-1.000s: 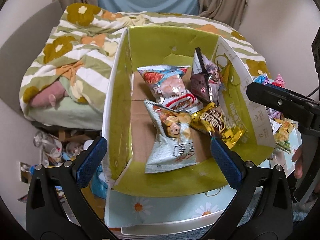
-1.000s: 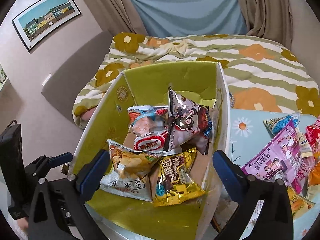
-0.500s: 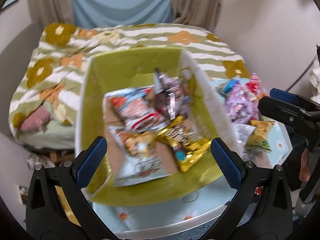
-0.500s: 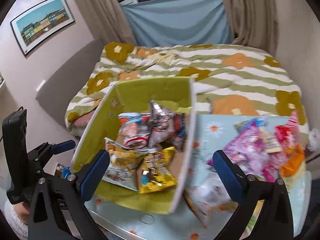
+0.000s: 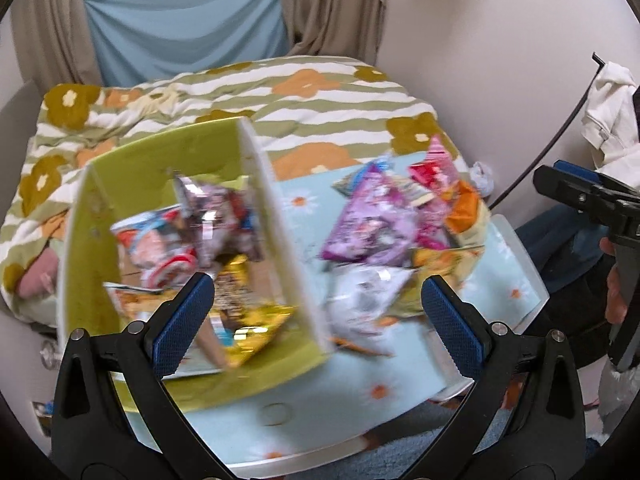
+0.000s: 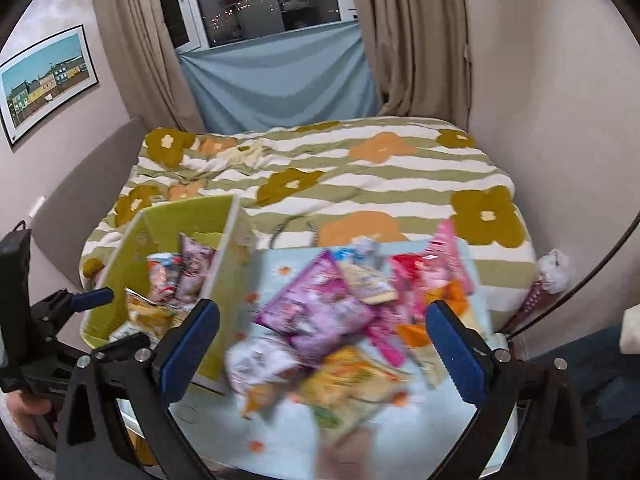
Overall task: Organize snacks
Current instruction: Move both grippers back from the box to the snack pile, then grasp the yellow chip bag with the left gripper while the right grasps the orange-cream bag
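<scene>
Two grippers are hovering above the work area, and both are standing wide open with nothing between their fingers: the left gripper (image 5: 318, 312) and the right gripper (image 6: 320, 344). Several packets are already lying inside the green box (image 5: 160, 148), among them a gold packet (image 5: 248, 320) and a silvery-purple packet (image 5: 208, 216). A loose pile of snacks (image 6: 344, 320) is lying on the blue floral table (image 5: 352, 376), just beside the box's right wall. Both views are blurred, so fine detail is not readable.

Step in hand, as a judgement: the sorting is partly done, and the grippers are pointing at the pile for the next pick. The next move calls for lowering one gripper over a single packet, such as the purple packet (image 6: 316, 312) or the white packet (image 5: 360, 300), and closing on a raised edge of the film rather than the flat face.

Edges and room:
- The white box wall (image 5: 280, 232) is standing between pile and box; a carried packet needs lifting over it.
- The packets are overlapping, so neighbours may drag.
- The table's front edge is lying near the grippers; the bed (image 6: 360, 168) is bordering the far side.
- Open table surface is showing in front of the pile.
</scene>
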`<state>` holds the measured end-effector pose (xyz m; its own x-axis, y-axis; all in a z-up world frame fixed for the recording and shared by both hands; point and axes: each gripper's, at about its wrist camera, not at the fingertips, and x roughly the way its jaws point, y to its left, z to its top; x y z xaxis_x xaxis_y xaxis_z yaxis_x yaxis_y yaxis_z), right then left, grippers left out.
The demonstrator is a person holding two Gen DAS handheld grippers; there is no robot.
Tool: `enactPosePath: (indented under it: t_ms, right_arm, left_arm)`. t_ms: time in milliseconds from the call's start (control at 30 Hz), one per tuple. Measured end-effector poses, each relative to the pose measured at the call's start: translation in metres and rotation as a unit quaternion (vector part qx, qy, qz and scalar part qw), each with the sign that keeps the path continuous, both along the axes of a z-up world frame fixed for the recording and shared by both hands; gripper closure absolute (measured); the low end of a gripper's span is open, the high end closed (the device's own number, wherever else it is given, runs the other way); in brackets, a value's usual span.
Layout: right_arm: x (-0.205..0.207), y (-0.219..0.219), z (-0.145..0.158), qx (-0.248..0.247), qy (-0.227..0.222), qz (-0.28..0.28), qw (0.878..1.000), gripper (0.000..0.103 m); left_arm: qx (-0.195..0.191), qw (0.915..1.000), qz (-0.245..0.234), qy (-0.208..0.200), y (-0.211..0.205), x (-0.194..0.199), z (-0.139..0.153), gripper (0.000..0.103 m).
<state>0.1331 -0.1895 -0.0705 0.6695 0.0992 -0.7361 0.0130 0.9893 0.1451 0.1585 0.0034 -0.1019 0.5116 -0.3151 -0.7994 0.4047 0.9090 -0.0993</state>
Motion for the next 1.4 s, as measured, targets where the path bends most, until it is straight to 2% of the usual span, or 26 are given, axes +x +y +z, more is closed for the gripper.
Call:
enactPosePath:
  t_ms: [367,633,1000,1167,1333,1400]
  right_arm:
    - [-0.010,-0.109,-0.031,-0.002,0.024,0.040,0.999,0.000]
    - [0.002,-0.144,-0.071,0.008,0.046,0.079,0.996,0.000]
    - [0.026,-0.160,-0.125,0.015,0.065,0.121,0.990,0.000]
    - [0.035,-0.157,-0.141,0.013,0.072,0.143,0.987,0.000]
    - [0.043,-0.152,-0.153,0.001,0.074,0.164,0.984,0.000]
    - [0.048,-0.149,-0.157,-0.003,0.076,0.174,0.982,0.000]
  left_arm:
    - [0.027,0.9991,-0.032,0.003,-0.127,-0.026,-0.031,0.000]
    - [0.074,0.9957,-0.053,0.011,-0.184,-0.036,-0.077,0.000]
    - [0.171,0.9826,-0.073,0.006,-0.225,-0.016,-0.137,0.007]
    - [0.184,0.9808,-0.061,0.023,-0.225,-0.006,-0.154,0.013]
    - [0.190,0.9795,-0.058,0.030,-0.226,-0.004,-0.159,0.014]
    - [0.193,0.9789,-0.058,0.034,-0.225,-0.003,-0.160,0.019]
